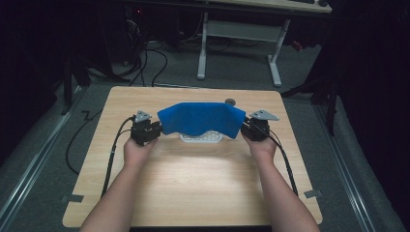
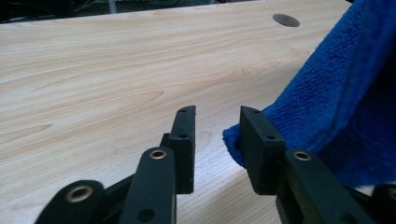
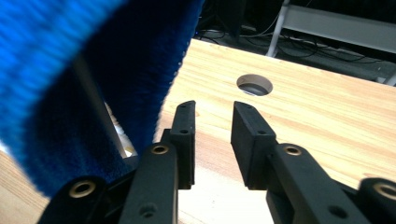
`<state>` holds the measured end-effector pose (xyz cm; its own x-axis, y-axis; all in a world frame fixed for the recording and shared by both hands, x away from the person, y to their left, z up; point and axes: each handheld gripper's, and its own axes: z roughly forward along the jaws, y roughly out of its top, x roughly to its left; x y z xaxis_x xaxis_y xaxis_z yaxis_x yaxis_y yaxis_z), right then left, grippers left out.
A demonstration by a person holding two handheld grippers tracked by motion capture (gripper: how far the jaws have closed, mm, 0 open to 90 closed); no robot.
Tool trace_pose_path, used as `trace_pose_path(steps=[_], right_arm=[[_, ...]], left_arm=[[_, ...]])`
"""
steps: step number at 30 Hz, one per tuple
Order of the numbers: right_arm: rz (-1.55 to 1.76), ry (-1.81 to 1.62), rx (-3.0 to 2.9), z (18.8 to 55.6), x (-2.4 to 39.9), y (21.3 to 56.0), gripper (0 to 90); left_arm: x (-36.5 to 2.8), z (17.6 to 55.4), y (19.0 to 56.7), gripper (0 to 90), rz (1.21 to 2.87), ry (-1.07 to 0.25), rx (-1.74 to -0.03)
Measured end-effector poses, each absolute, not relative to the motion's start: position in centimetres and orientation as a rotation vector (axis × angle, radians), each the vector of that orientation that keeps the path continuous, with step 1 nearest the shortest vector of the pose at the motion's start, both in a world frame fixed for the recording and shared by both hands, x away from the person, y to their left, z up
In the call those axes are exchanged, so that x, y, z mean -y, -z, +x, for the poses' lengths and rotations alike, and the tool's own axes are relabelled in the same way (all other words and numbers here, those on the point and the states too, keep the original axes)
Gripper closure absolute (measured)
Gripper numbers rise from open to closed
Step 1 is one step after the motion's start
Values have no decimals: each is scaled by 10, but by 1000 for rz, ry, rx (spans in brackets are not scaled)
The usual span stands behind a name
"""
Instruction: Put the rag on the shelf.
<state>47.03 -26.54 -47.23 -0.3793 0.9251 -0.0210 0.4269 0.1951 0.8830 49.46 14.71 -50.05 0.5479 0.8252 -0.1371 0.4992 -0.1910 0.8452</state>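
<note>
A blue terry cloth (image 1: 200, 118) hangs draped over a low white object (image 1: 201, 137) at the middle of the wooden table (image 1: 193, 179). My left gripper (image 1: 155, 129) sits at the cloth's left end and my right gripper (image 1: 244, 128) at its right end. In the left gripper view the left gripper (image 2: 217, 114) stands open, with a corner of the blue cloth (image 2: 336, 102) lying against the outer side of one jaw. In the right gripper view the right gripper (image 3: 214, 106) is open with bare table in its gap, and the blue cloth (image 3: 70, 70) hangs just to the left.
A round cable hole (image 1: 230, 102) lies in the table behind the cloth. Beyond the table stands a desk with white legs (image 1: 202, 53), and black cables (image 1: 150, 63) lie on the grey floor. A cable trails from each gripper along the table's sides.
</note>
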Motion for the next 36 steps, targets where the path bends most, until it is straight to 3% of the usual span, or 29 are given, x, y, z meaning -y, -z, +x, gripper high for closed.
trace_pose_path(steps=[21,36], right_arm=[[1253,-1074,-1873,455,288,465,651],[1225,-1075,-1861,426,300,462,590]], left_arm=[[-179,481,490,544,1855,-572,-1134],[-202,451,489,482,1842,-639,-1164]])
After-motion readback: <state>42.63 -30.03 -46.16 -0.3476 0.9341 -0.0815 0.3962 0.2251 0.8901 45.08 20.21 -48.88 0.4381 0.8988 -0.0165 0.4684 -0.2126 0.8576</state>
